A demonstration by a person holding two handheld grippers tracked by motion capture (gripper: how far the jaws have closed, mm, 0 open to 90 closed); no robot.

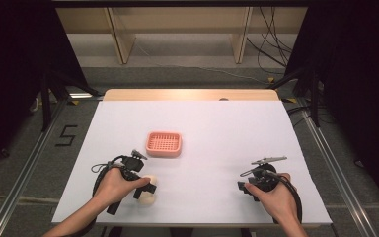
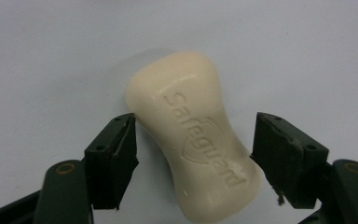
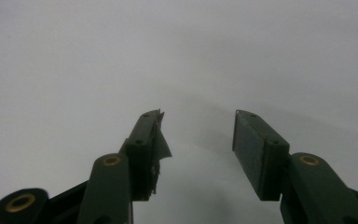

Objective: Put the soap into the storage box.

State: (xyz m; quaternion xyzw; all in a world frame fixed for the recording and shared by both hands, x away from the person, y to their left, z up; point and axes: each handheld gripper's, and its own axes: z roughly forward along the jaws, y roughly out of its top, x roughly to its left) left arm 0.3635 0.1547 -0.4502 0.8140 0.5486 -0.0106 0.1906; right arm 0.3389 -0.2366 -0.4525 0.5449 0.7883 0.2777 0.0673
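My left gripper (image 2: 193, 154) has its jaws spread wide on either side of the soap bar (image 2: 193, 140), which lies flat on the white table (image 1: 217, 128) near the front left, well short of the pink soap dish (image 1: 164, 143). The right-hand jaw tip looks to just touch the bar's edge and the left one stands just off it; no real pinch yet. The bar is cream, waisted in the middle, brand stamped on top. I judge it hard, stiff, fairly light, and smooth enough to squirt out if squeezed on a curved end. Best hold looks like across the narrow waist, pads square to the sides, firm but not hard enough to dent it. It sits skewed to my jaws, so a small twist may help first. My right gripper (image 3: 198, 140) has its jaws apart with nothing between them, over bare table at the front right.
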